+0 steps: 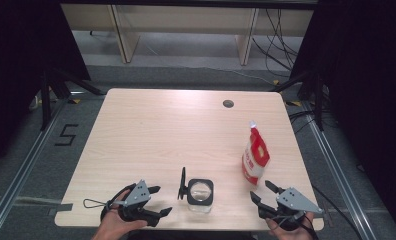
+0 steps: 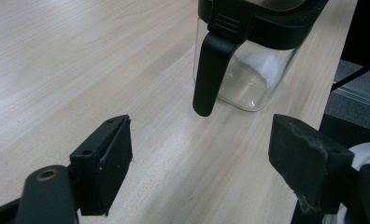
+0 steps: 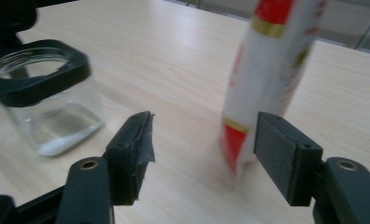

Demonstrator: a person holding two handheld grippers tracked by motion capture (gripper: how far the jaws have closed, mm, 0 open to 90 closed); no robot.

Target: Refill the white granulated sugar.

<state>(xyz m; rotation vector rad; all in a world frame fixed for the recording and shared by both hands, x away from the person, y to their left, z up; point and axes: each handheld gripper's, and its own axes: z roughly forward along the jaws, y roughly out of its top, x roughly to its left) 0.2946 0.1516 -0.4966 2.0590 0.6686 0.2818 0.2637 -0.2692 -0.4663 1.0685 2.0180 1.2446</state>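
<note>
I see one red-and-white bag [image 3: 262, 79] standing just ahead of my right gripper [image 3: 204, 149], whose jaws are spread and empty; its print is too blurred to read. One glass jar [image 1: 200, 195] with a little white powder sits between both grippers. My left gripper [image 2: 202, 158] gapes, empty, facing the jar's handle [image 2: 211, 70].

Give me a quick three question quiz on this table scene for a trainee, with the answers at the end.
1. True or false: the clear glass jar with the black square rim has its hinged lid flipped open.
2. Which tool is nearer the red and white upright pouch: left tool or right tool?
3. What lies in the jar's bottom?

Key:
1. True.
2. Right tool.
3. A little white powder.
</note>
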